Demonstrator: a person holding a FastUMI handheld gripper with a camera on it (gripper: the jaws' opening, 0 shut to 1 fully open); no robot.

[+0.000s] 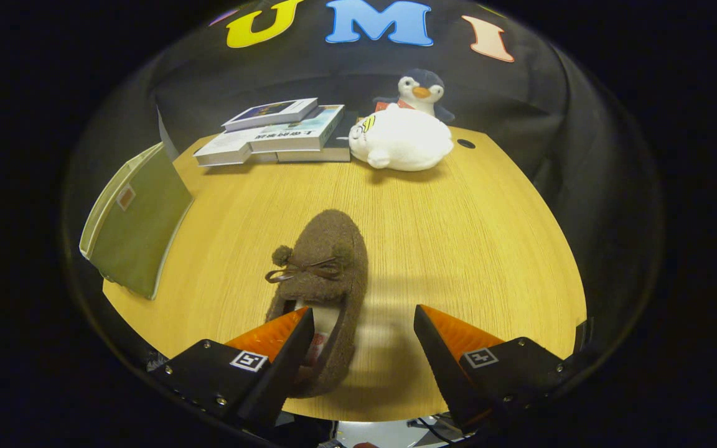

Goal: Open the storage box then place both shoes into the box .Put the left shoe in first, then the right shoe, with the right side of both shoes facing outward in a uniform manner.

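Observation:
One brown fuzzy shoe [324,274] with a small bow and pompoms lies on the wooden table [458,236], its toe pointing away from me. My gripper [363,320] is open just above its heel end. The left finger [284,333] hangs over the shoe's opening, and the right finger [442,333] stands over bare table to the shoe's right. Neither finger presses on the shoe. The green fabric storage box [137,227] stands to the left of the shoe at the table's edge, with its lid or flap [165,134] raised behind it.
A stack of books [277,134] lies at the far side of the table. Beside it rest a white plush toy [401,142] and a penguin plush [421,92]. A small round hole [466,144] marks the tabletop near them.

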